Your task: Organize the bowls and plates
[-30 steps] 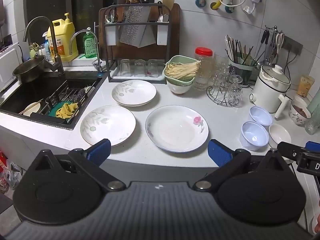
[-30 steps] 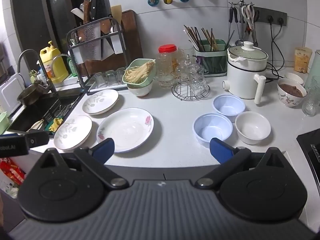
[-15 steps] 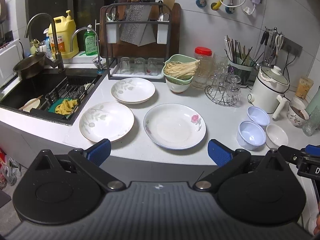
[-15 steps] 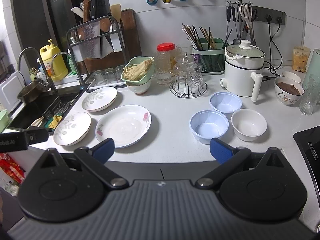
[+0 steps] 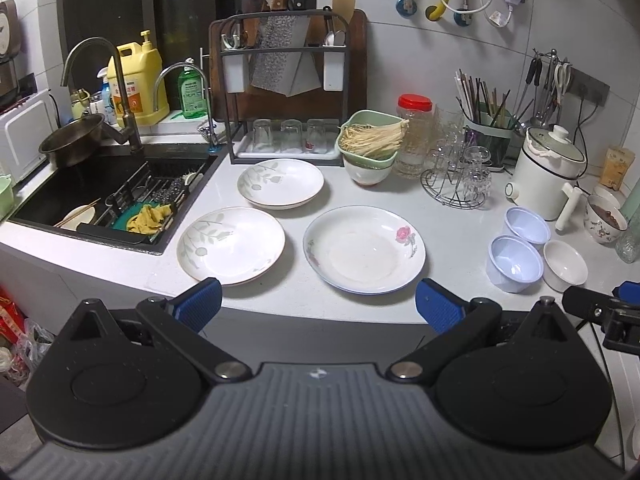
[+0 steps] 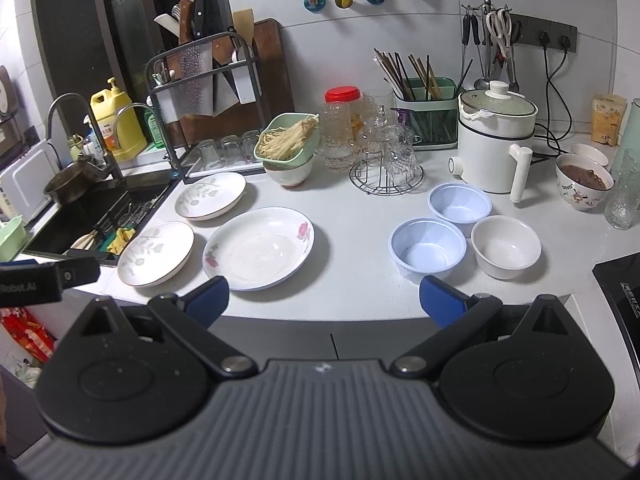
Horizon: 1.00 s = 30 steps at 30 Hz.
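Along the back edge of your surface point(image 5: 452, 236) stand a knife rack point(image 5: 286, 92), a green strainer of noodles point(image 5: 370, 136) set on a bowl, a red-lidded jar point(image 5: 414, 128), a wire glass stand point(image 5: 456, 184) and a white electric pot point(image 5: 550, 172). The sink point(image 5: 104, 196) takes the left end. Nothing lies between your grippers and the dishes.

Three plates sit apart near the front left: a leaf-patterned plate point(image 5: 231, 245) by the sink corner, a second leaf-patterned plate point(image 5: 280, 182) behind it, and the larger rose plate point(image 5: 364, 249) beside them. Toward the right end, two blue bowls point(image 6: 428, 249) and a white bowl point(image 6: 506, 246) cluster close together.

Compared with a second ago, both cameras have pulled back a little from the surface; no dish has shifted.

Your left gripper point(image 5: 318, 306) hangs off the front edge, jaws spread wide and released, holding nothing. Your right gripper point(image 6: 324, 300) is likewise wide open and empty, level with the front edge.
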### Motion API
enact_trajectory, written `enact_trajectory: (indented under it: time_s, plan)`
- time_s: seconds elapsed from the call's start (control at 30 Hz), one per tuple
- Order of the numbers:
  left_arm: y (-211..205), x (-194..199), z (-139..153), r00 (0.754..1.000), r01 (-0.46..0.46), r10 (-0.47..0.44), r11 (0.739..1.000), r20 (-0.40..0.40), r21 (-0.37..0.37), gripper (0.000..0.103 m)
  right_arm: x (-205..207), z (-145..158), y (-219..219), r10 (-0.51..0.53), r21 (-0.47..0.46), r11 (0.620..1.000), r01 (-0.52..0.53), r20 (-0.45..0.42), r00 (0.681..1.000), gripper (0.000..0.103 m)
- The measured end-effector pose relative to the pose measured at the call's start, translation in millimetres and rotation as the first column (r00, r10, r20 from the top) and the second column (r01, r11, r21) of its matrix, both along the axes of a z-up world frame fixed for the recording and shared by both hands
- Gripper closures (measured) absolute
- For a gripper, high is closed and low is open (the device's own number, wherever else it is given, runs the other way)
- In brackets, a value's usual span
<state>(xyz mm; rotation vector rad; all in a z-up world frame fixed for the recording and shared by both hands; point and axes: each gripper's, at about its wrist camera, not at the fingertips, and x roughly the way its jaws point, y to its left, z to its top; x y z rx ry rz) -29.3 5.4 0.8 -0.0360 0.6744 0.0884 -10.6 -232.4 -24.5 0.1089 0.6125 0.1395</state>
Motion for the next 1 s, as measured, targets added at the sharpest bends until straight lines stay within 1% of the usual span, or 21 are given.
enact_trajectory:
  time_s: [0.13,1.0]
  plan:
    - [3.0,-2.1,-1.2,1.000,0.001,-0.001,1.000,-0.006,-0.010,0.000,-2.6,0.1,1.0,-0.003,0.006,1.000,0.003,0.009,1.000,0.000]
    - [0.0,-4.7,1.0,1.000,0.018,-0.018,1.000,0.000,-0.010,0.000,-8.1,1.8,-0.7,-0.010,0.011,1.000,0.010,0.021,1.000,0.000]
